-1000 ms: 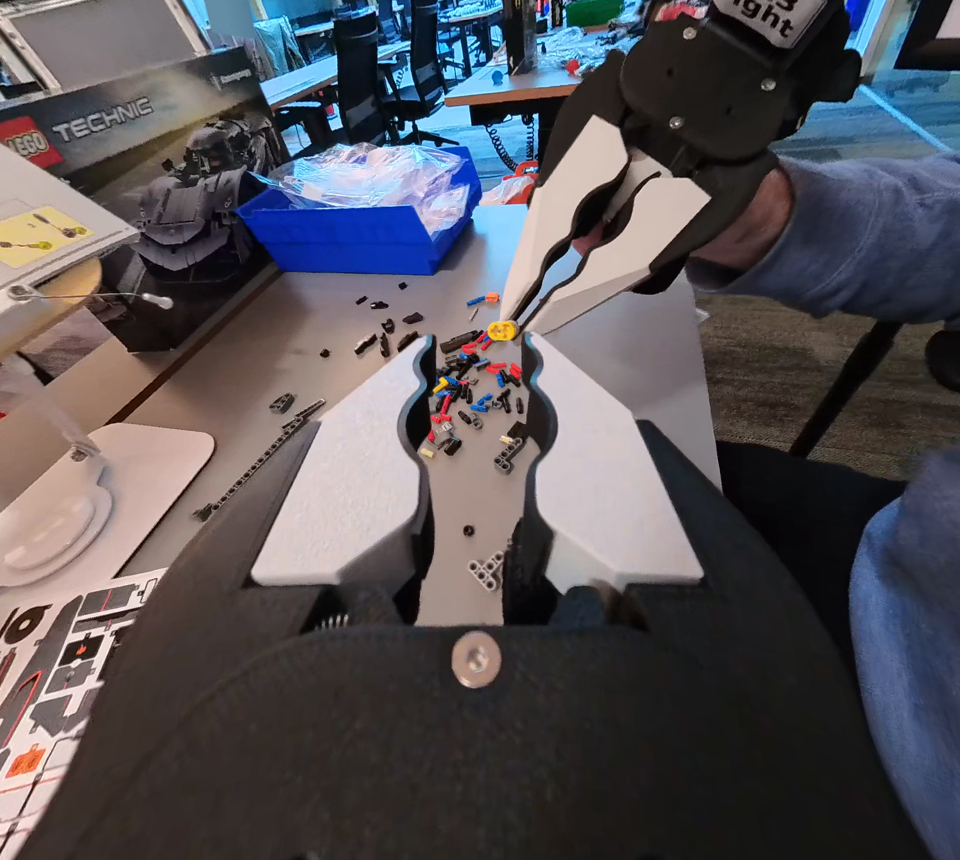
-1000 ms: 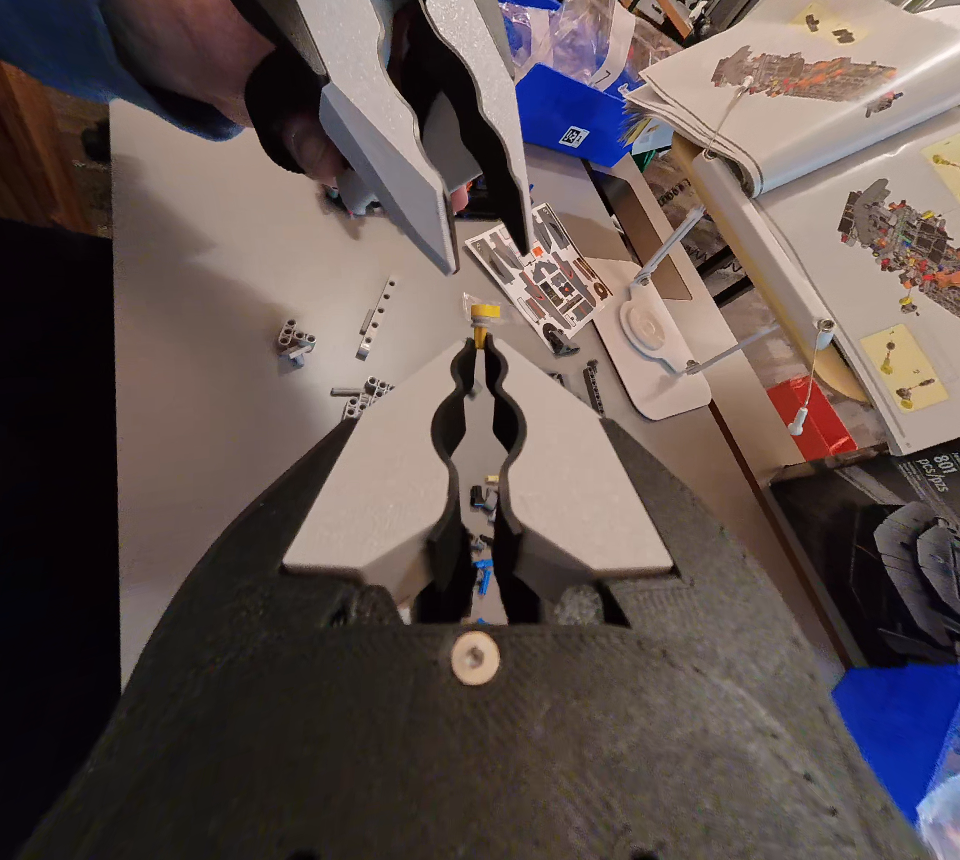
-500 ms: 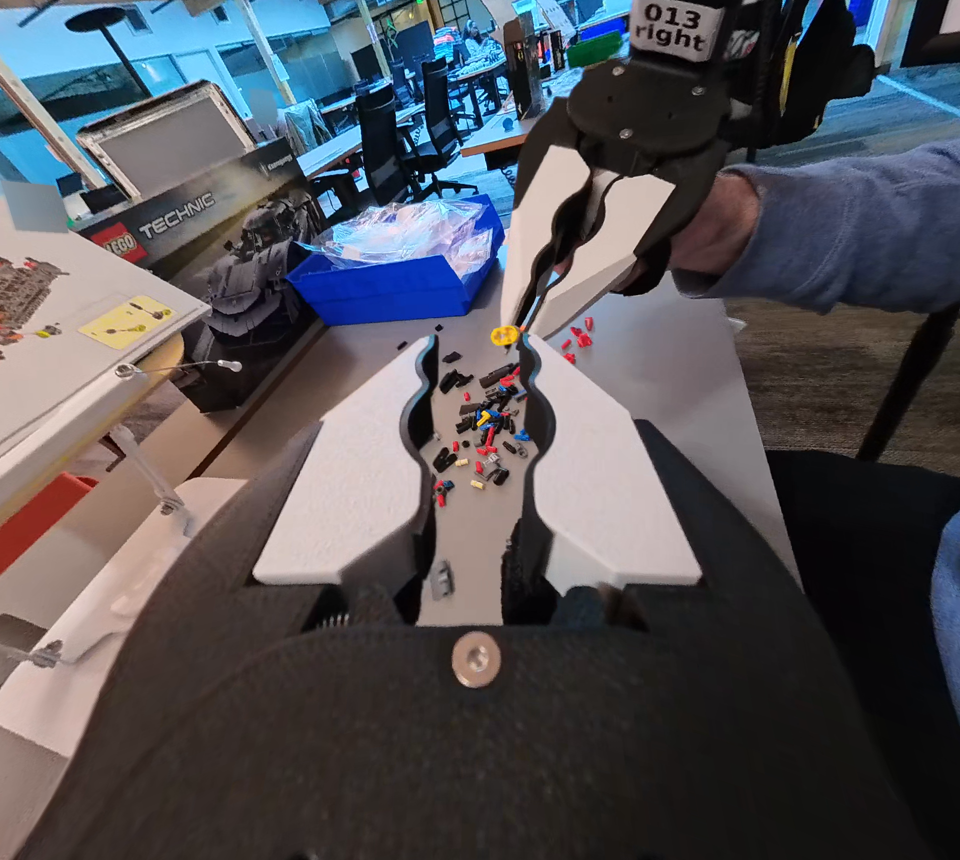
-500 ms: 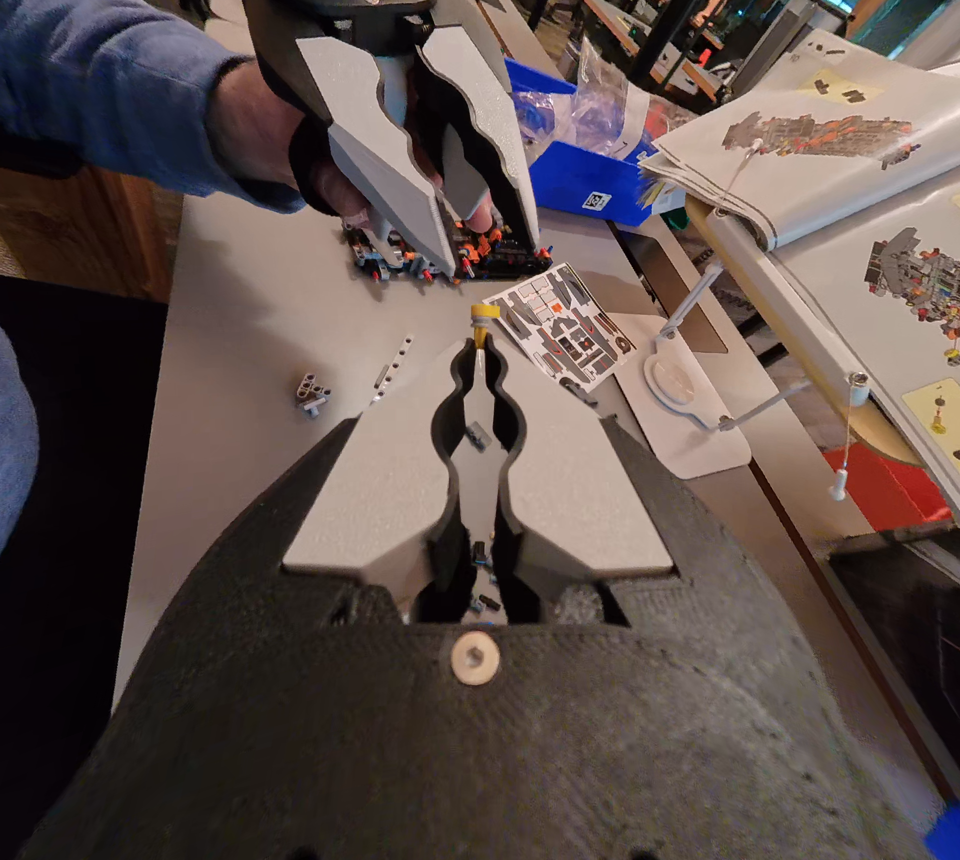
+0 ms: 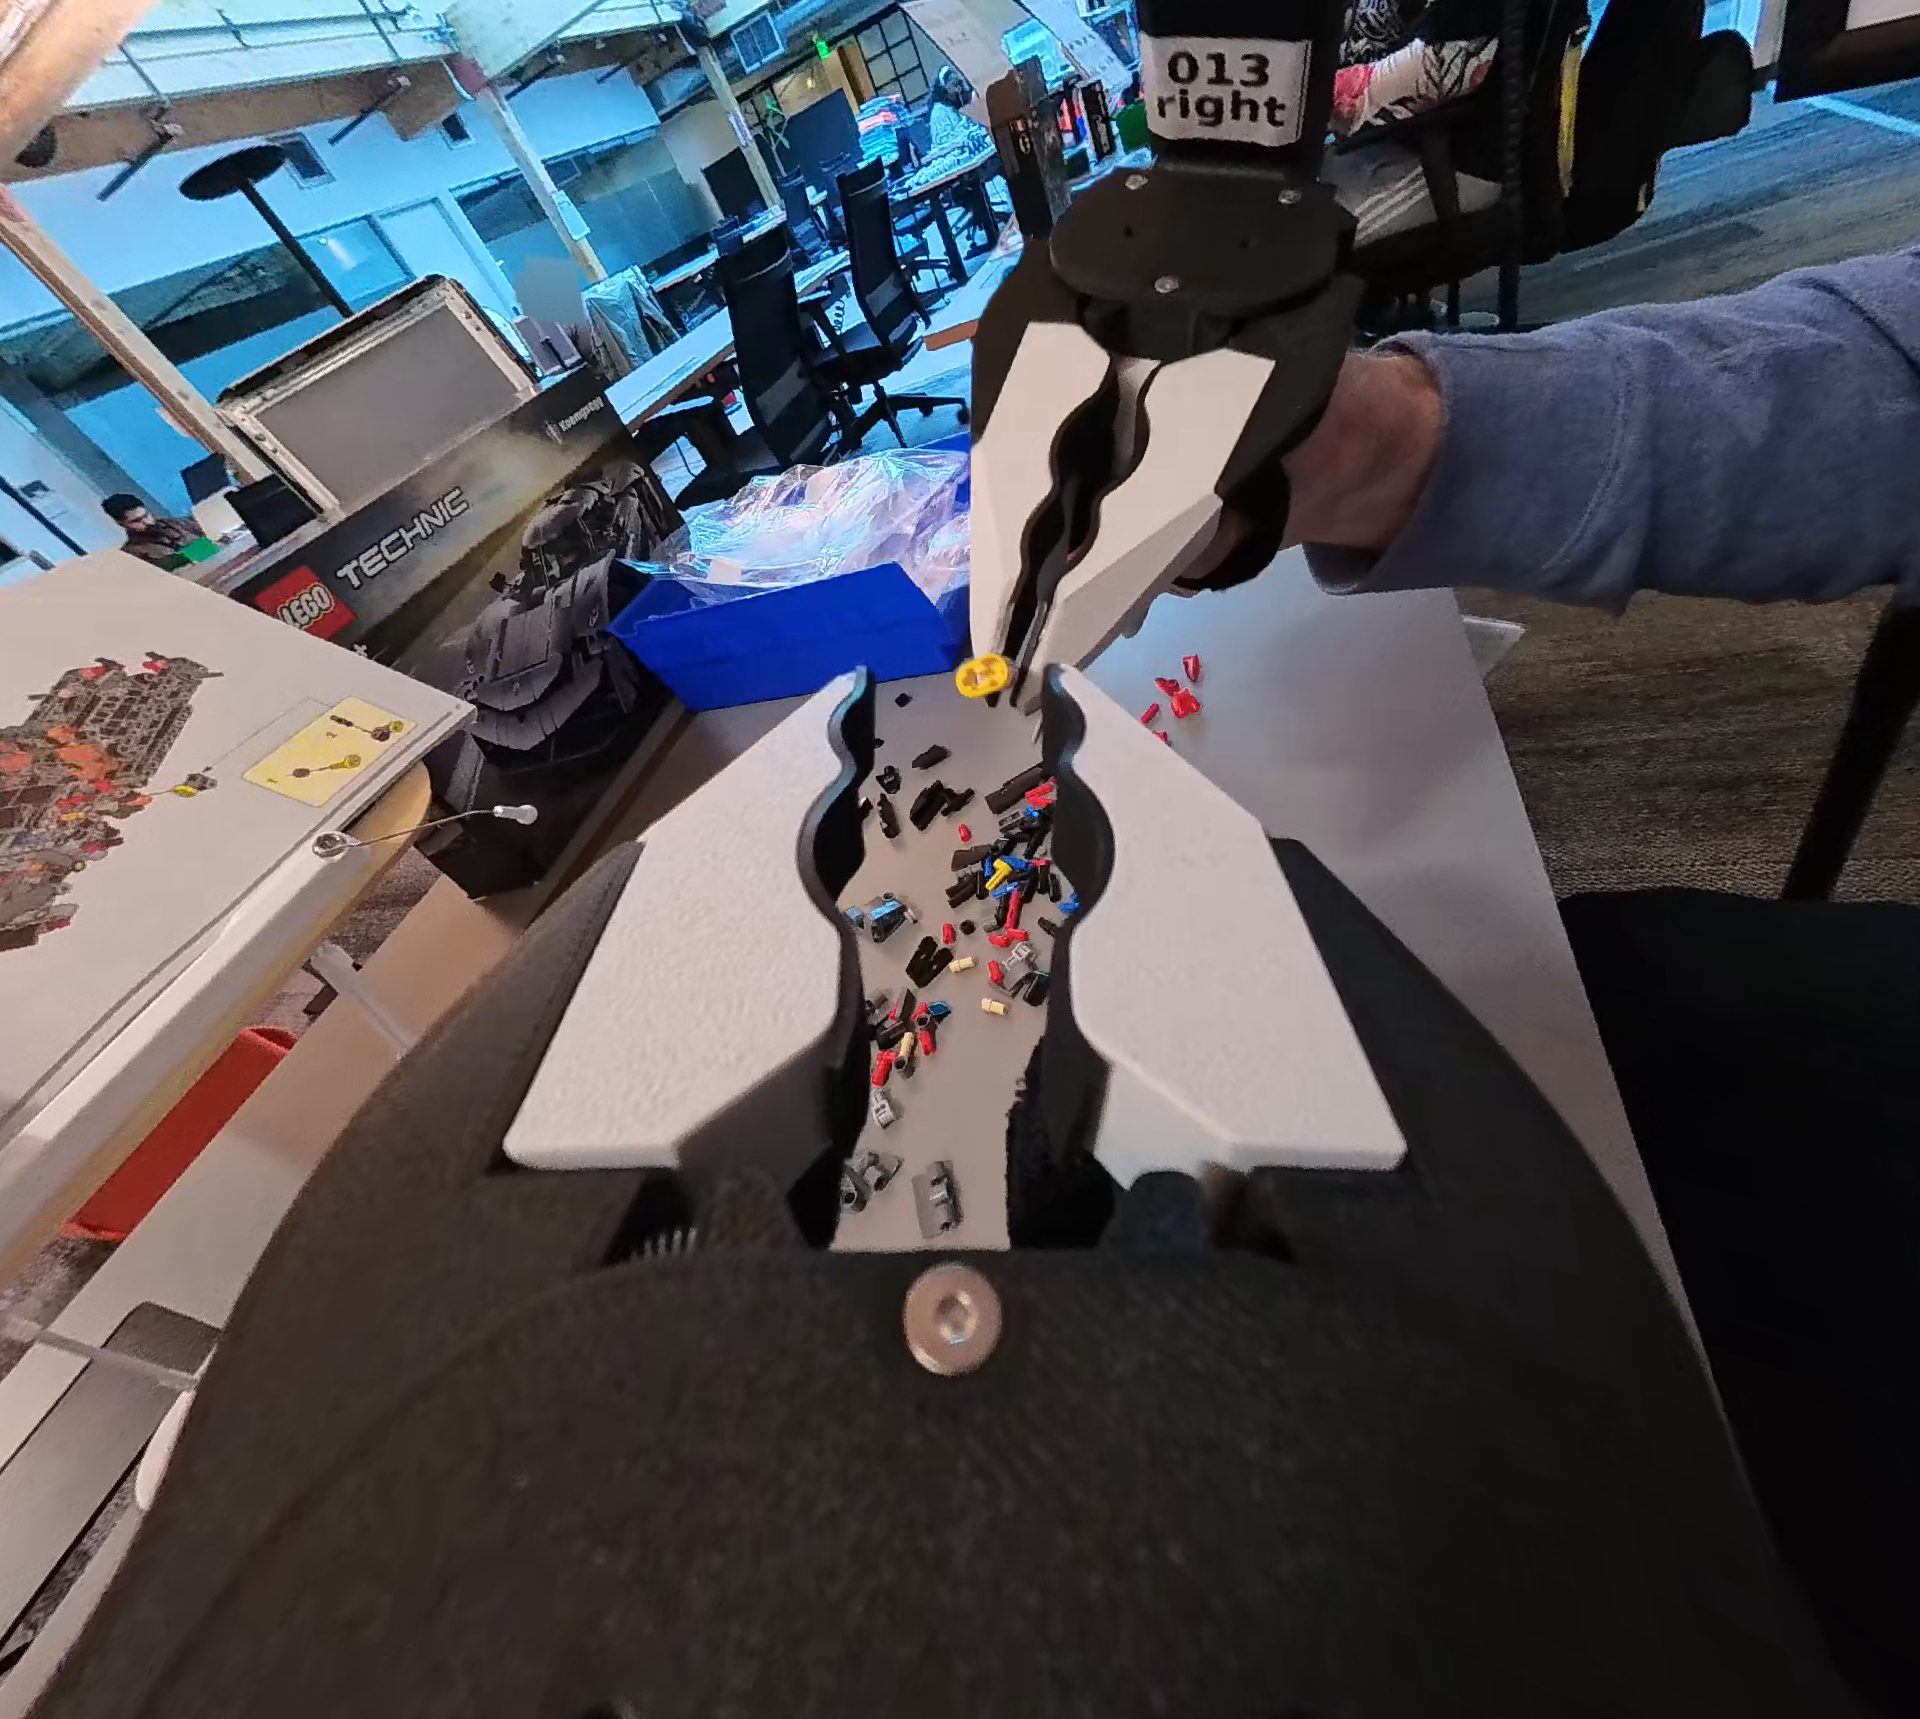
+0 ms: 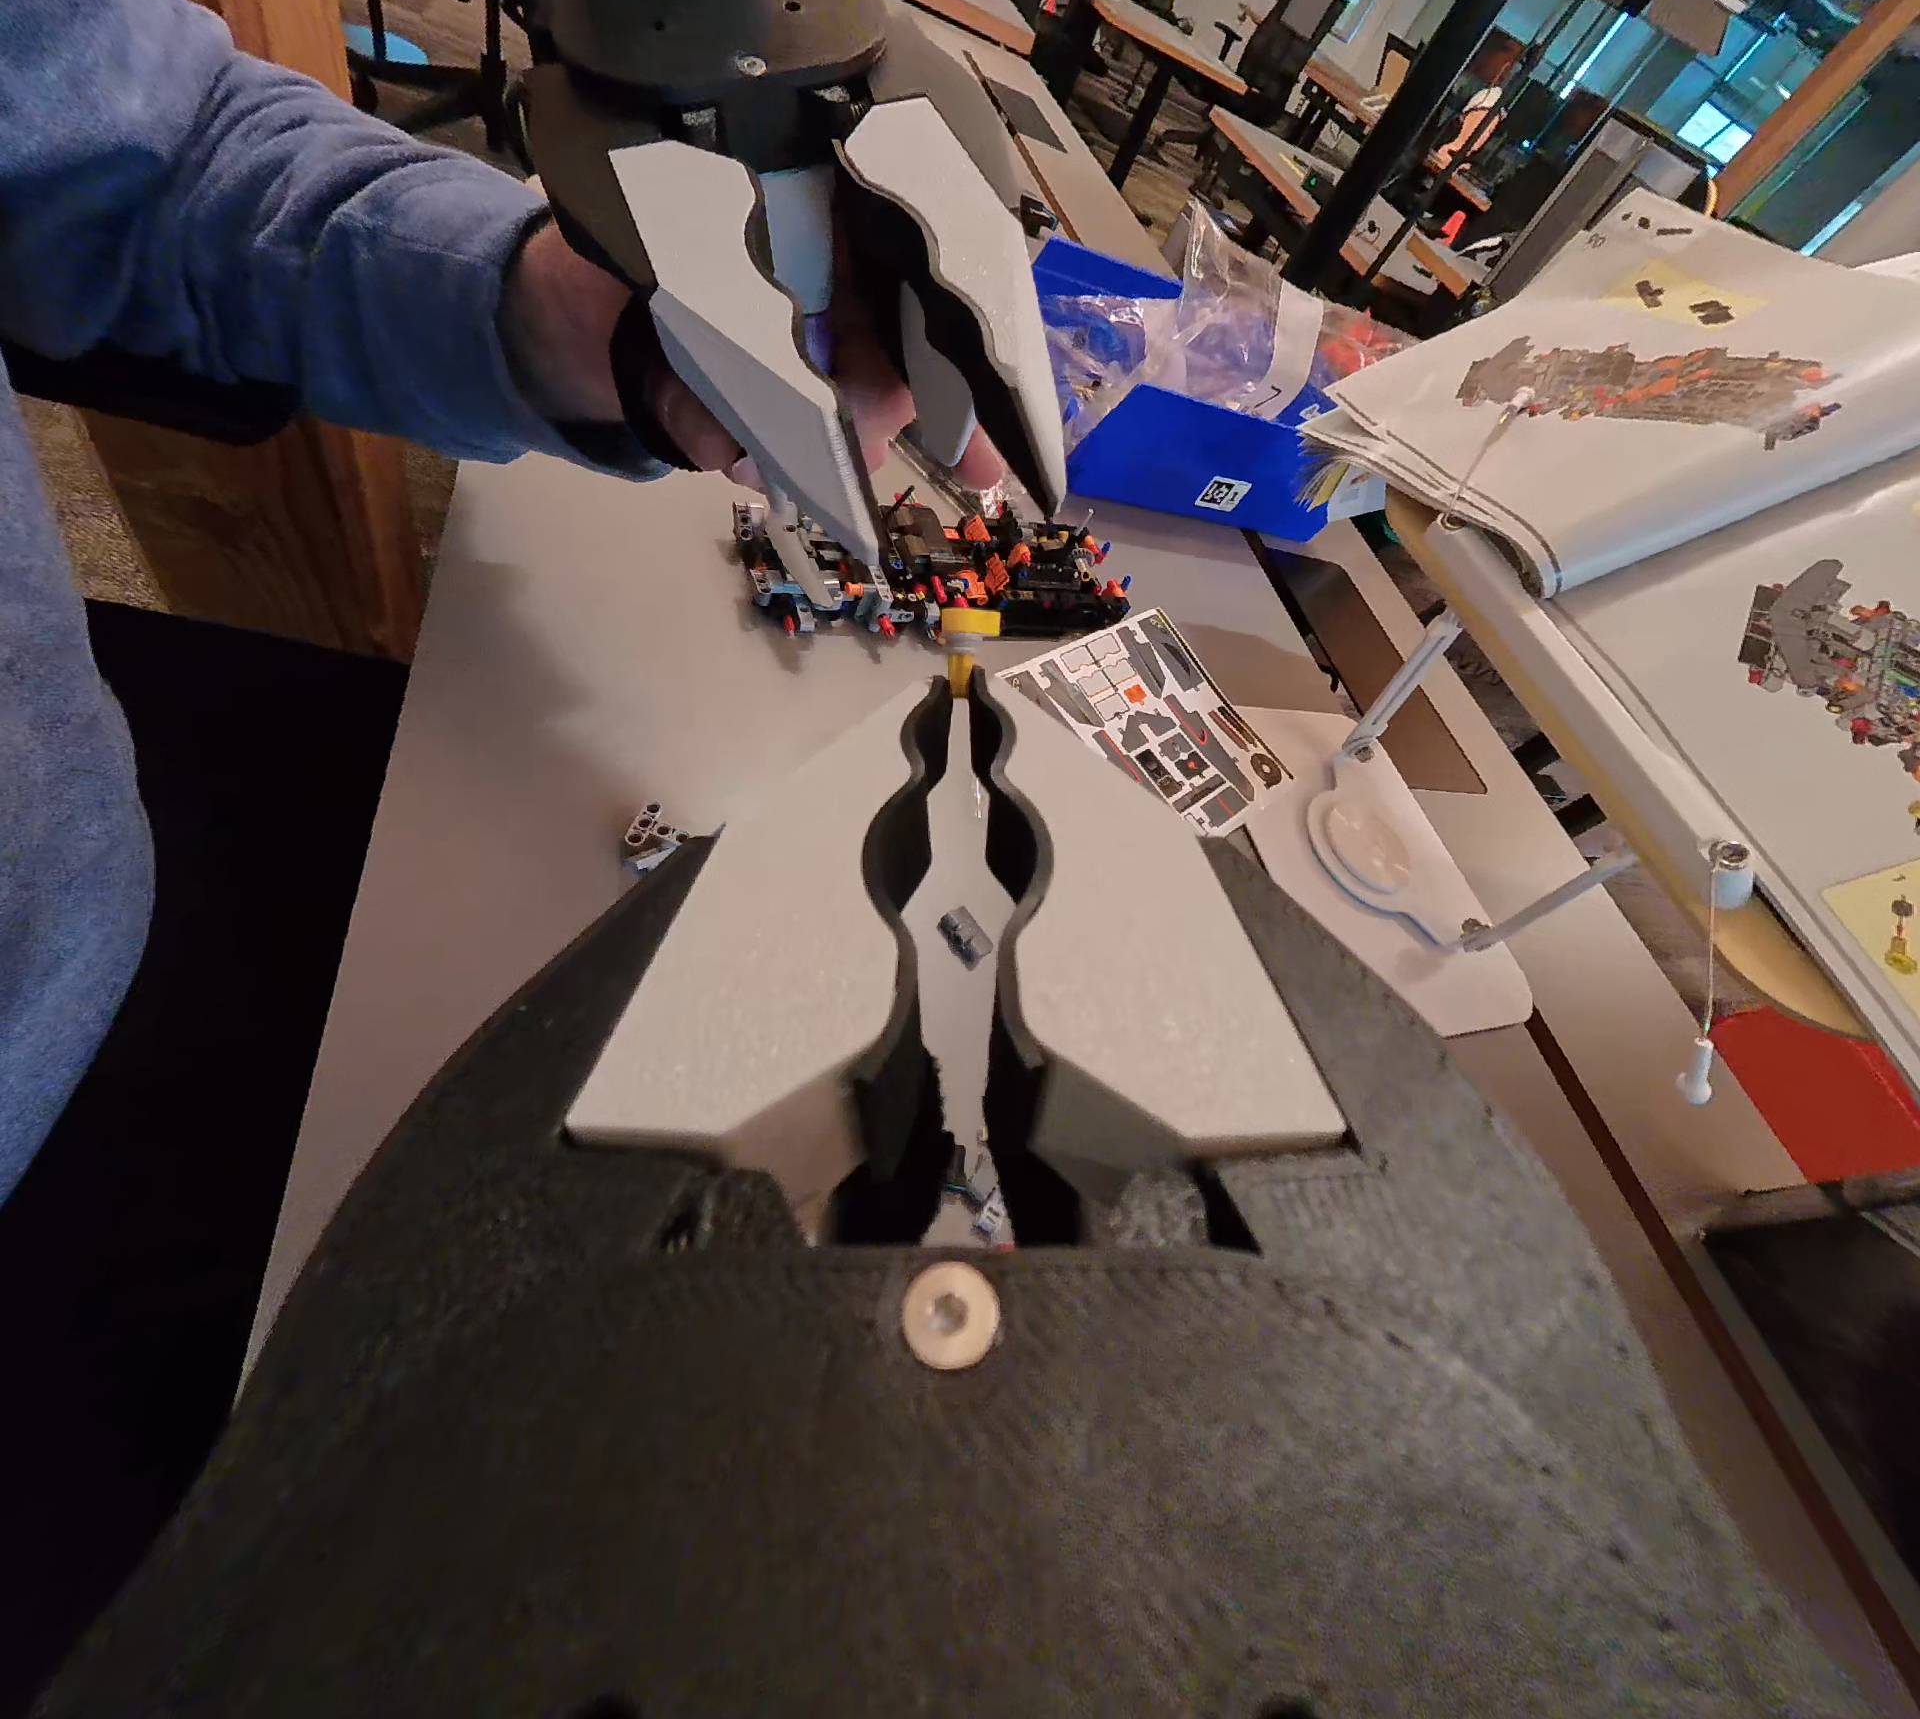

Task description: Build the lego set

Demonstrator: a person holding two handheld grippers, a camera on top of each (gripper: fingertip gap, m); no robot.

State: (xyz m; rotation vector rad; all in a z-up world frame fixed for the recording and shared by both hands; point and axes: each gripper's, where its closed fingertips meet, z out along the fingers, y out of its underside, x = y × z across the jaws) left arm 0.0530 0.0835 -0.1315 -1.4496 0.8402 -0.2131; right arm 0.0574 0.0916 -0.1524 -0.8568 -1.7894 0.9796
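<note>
My right gripper (image 6: 961, 690) is shut on a small yellow Lego pin piece (image 6: 968, 628), which sticks out past its tips. In the left wrist view that gripper (image 5: 1016, 690) points down from above and holds the yellow piece (image 5: 982, 675) level with my left gripper's tips. My left gripper (image 5: 958, 684) is open and empty. In the right wrist view the left gripper (image 6: 956, 526) hangs over a partly built black, orange and grey Lego model (image 6: 1023, 573) on the table. A pile of small loose pieces (image 5: 987, 890) lies below the left jaws.
A sticker sheet (image 6: 1153, 724) lies right of the model. A blue bin (image 5: 790, 641) holds plastic bags at the back. An open instruction booklet (image 6: 1662, 391) rests on a stand. The Lego box (image 5: 436, 547) stands behind. Red pieces (image 5: 1174, 701) and a grey connector (image 6: 649, 835) lie apart. Left and right tips are no more than a few centimetres apart.
Both grippers have risen and tilted up. The left gripper now hangs over the model in the right wrist view. The yellow piece stays in the right gripper, close to the left tips.
</note>
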